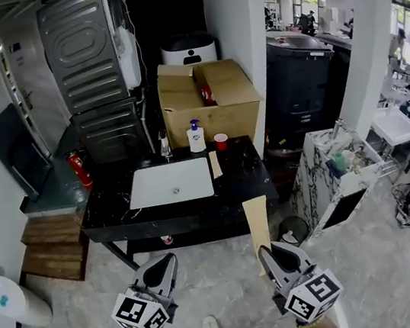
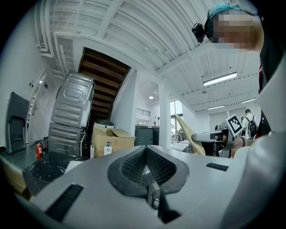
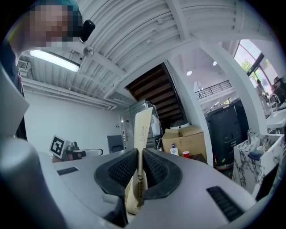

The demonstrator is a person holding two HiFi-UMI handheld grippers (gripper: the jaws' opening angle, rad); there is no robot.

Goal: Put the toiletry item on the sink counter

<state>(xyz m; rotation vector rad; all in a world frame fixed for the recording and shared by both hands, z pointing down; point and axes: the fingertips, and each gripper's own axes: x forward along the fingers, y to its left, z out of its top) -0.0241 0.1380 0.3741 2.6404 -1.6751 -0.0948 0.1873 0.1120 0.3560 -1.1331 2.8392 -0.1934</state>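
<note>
The black sink counter [image 1: 250, 179] with a white basin [image 1: 171, 182] stands ahead of me, some way off. My right gripper [image 1: 266, 251] [image 3: 139, 154] is shut on a flat tan paper packet [image 1: 257, 222] [image 3: 143, 127] that sticks up past the jaws. The packet [image 2: 191, 133] also shows in the left gripper view, off to the right. A similar tan packet [image 1: 215, 164] lies on the counter right of the basin. My left gripper [image 1: 166, 262] [image 2: 145, 151] is shut with nothing in it. Both grippers hang low over the floor, short of the counter.
A soap pump bottle [image 1: 196, 137], a red cup [image 1: 221, 141] and a tap [image 1: 164, 146] stand at the counter's back. Behind are a cardboard box [image 1: 209, 101] and stacked grey machines [image 1: 93, 69]. A marble-patterned unit [image 1: 332, 178] stands right, wooden steps [image 1: 53, 249] left.
</note>
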